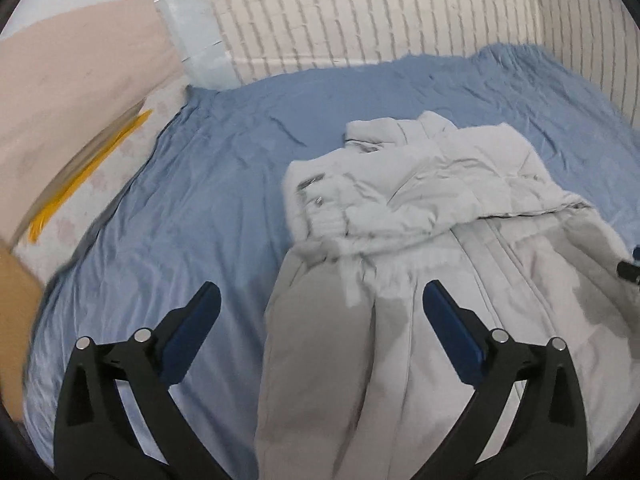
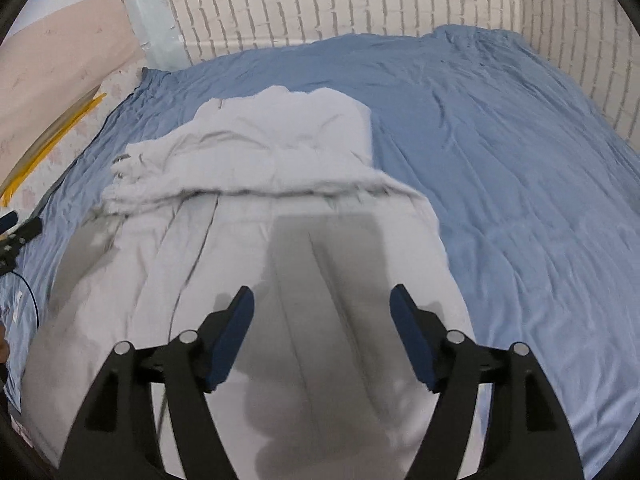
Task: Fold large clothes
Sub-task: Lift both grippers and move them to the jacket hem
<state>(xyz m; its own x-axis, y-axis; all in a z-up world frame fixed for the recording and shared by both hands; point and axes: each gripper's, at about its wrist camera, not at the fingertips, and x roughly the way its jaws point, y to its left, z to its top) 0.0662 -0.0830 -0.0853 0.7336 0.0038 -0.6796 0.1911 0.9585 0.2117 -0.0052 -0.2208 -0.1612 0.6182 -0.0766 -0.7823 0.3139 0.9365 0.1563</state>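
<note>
A large pale grey padded coat [image 1: 420, 240] lies on the blue bed sheet [image 1: 200, 184], its upper part and sleeves folded down over the body. My left gripper [image 1: 320, 300] is open and empty, above the coat's left edge. The coat also shows in the right wrist view [image 2: 248, 208]. My right gripper [image 2: 322, 300] is open and empty, above the coat's lower body, casting a shadow on it. The tip of the right gripper shows in the left wrist view [image 1: 630, 270]. The tip of the left gripper shows at the left edge of the right wrist view [image 2: 20, 232].
The blue sheet [image 2: 500, 184] covers a bed against a white brick-pattern wall [image 2: 320, 4]. A pink headboard [image 1: 68, 92] and yellow strips [image 1: 88, 168] lie at the left. A clear plastic-wrapped post [image 1: 192, 28] stands at the back left corner.
</note>
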